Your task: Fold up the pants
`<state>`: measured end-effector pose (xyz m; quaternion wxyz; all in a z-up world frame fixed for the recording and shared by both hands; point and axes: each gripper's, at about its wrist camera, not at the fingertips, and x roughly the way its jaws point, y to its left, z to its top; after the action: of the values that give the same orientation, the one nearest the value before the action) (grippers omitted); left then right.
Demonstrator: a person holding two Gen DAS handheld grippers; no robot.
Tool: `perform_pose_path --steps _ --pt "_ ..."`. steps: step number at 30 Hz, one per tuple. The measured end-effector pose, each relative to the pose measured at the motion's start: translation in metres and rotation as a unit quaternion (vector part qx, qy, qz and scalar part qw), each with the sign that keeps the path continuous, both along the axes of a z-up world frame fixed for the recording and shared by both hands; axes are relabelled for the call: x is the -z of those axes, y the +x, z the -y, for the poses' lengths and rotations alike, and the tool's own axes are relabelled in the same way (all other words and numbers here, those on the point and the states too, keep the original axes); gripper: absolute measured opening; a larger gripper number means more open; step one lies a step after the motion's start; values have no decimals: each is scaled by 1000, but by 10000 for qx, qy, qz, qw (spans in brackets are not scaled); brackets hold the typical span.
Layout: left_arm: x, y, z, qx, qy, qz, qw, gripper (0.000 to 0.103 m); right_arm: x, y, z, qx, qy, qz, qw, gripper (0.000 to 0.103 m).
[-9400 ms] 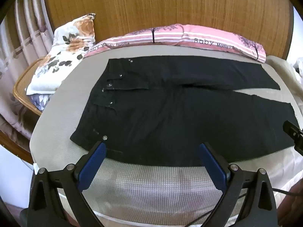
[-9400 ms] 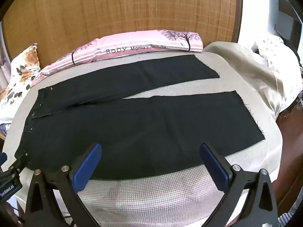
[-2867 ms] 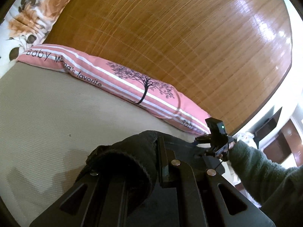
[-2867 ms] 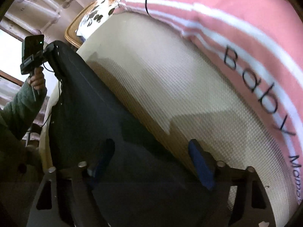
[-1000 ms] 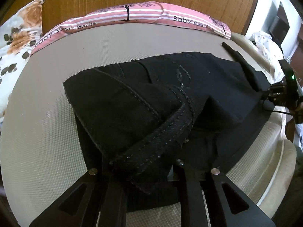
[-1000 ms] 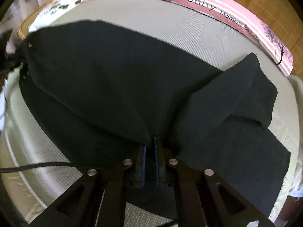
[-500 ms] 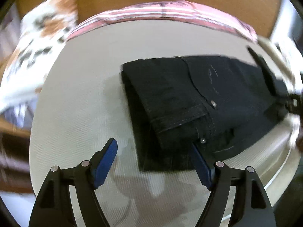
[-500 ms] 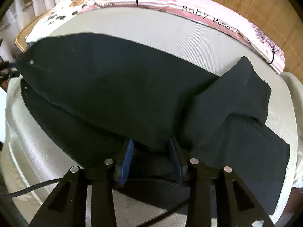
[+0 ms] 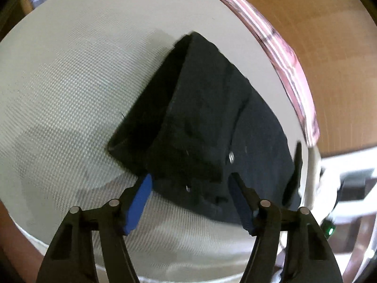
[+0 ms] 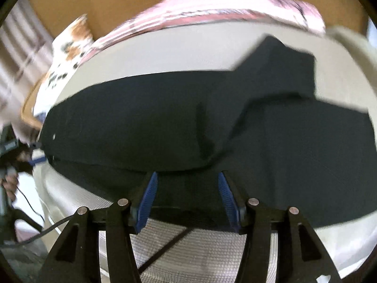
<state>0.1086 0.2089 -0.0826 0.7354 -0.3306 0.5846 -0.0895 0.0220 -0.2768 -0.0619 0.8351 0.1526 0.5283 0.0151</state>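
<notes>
The black pants (image 9: 207, 108) lie on the bed, folded lengthwise, with the waist end nearest my left gripper (image 9: 191, 185). Its blue pads (image 9: 141, 195) stand apart and the jaws are closing. The waistband corner lies between the fingertips, and neither pad presses on it. In the right wrist view the pants (image 10: 141, 118) stretch across the bed, and one leg end (image 10: 282, 70) is turned askew at the far right. My right gripper (image 10: 187, 188) hovers at the pants' near edge. Its jaws are opening, with cloth lying between the pads unpinched.
A woven beige mattress cover (image 9: 70, 82) fills the bed. A pink striped pillow (image 10: 212, 9) runs along the wooden headboard (image 9: 318, 23). A floral pillow (image 10: 70, 42) sits at the far left. A cable (image 10: 165, 247) trails over the near edge.
Both grippers were shut on the pants and have let go and opened. The cloth now rests flat on the bed. The left view has rolled strongly; the right gripper has drawn back.
</notes>
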Motion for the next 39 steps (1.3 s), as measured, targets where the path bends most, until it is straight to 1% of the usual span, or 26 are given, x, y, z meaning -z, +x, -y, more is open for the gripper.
perform_pose_path --steps 2,5,7,9,11,13,15,16,17,18,19,22,27,29,31,33,37,39 --pt "0 7 1 -116 -78 31 9999 63 3 -1 9 221 169 -32 9996 51" --pt "0 12 4 -183 22 108 9998 60 11 4 20 465 613 -24 9970 52" --pt "4 12 3 -243 59 126 9996 55 13 10 22 541 785 8 9954 52" --pt "7 14 6 -287 85 96 9995 47 14 16 22 611 838 51 9946 52" --pt "11 16 7 -302 5 85 9995 39 14 23 23 665 889 110 9938 53" --pt "14 18 9 -328 39 60 9994 37 16 32 23 734 858 131 9935 53" --pt "15 21 12 -310 106 96 9994 33 21 41 26 823 924 88 9923 52" --pt "16 22 13 -297 135 99 9994 32 23 43 28 860 978 56 9915 48" --pt "16 22 14 -278 167 108 9994 30 24 45 30 880 1054 23 9905 29" --pt "15 22 15 -266 191 123 9994 28 24 47 30 888 1101 -12 9899 17" --pt "14 23 16 -243 221 143 9994 27 22 46 31 933 1077 7 9898 11" --pt "8 24 16 -132 323 208 9992 24 9 36 32 998 793 150 9917 7" --pt "-1 27 18 201 694 278 9970 22 -11 5 30 1086 618 151 9920 6" --pt "-4 29 19 378 845 295 9953 21 -10 -8 26 1094 629 47 9920 6" --pt "-6 31 21 567 1082 330 9920 21 -2 -22 19 1087 634 -147 9919 6" --pt "-7 33 24 757 1347 417 9871 21 8 -27 13 1042 580 -306 9924 6" --pt "1 35 32 939 1743 456 9791 22 32 -25 9 1073 480 -615 9912 6" --pt "1 33 40 1028 1975 562 9733 22 34 -24 10 1086 476 -641 9909 5"
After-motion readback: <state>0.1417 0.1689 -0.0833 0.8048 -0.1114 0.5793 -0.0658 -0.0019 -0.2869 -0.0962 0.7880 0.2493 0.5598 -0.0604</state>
